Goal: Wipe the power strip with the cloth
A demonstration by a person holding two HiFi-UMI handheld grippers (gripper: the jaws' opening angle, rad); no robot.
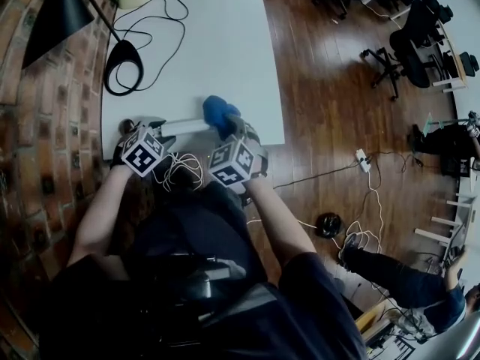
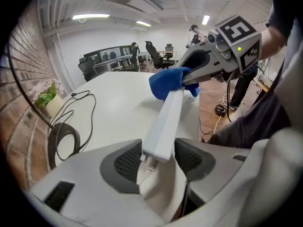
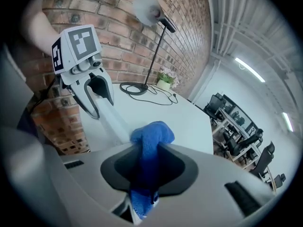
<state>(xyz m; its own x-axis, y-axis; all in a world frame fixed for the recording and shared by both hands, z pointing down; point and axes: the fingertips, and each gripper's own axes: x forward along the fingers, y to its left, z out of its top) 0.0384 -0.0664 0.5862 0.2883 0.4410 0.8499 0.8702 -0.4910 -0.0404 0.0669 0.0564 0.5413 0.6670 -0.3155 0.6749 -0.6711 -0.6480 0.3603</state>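
Left gripper (image 2: pixel 158 161) is clamped on one end of the power strip (image 2: pixel 168 112), at the table's (image 1: pixel 217 43) near edge. Right gripper (image 3: pixel 147 167) pinches the blue cloth (image 3: pixel 150 138), which is bunched over the strip's other end and hides it. In the head view the grippers' own bodies hide both sets of jaws.

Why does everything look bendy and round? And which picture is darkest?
Wide lenses bend things: head view, darkest, the wall curves; left gripper view, ceiling lights glare, corners black; right gripper view, the lamp looks washed out.
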